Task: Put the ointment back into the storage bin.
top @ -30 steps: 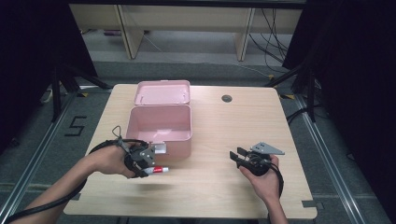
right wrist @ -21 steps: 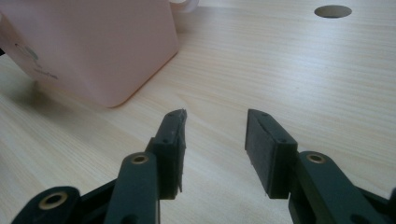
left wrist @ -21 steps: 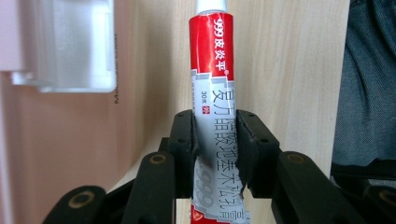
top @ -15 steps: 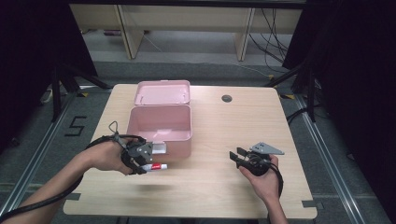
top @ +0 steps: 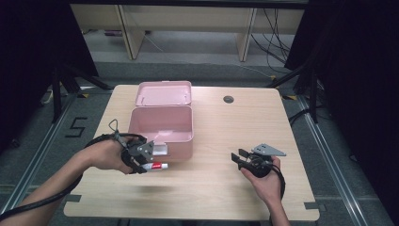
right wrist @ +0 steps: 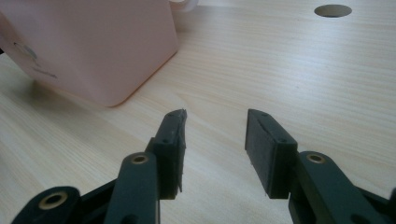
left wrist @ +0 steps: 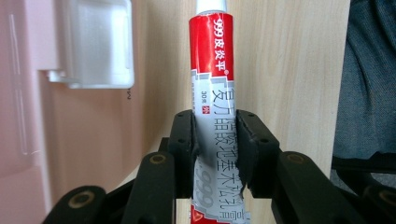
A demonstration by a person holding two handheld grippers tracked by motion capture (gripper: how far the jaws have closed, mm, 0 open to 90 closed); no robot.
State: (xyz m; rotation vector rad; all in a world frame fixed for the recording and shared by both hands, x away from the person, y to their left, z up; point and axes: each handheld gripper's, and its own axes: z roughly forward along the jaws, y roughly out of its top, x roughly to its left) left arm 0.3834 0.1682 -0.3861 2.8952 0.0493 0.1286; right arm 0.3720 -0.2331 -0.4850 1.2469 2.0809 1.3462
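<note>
Your left tongs (top: 149, 161) clamp the red-and-white ointment tube (left wrist: 214, 79) across its crimped tail end, pads pressed on both flat sides, so the capped end points away and the tube cannot roll in the grip. The tube sits low over the tabletop (top: 211, 188), just beside the front wall of the open pink box (top: 162, 123), whose lid (top: 163, 92) lies back flat, a placement that probably readies you to lift it over the rim. Your right tongs (right wrist: 212, 140) stand apart with nothing between them, parked well away from the box so the path stays free.
</note>
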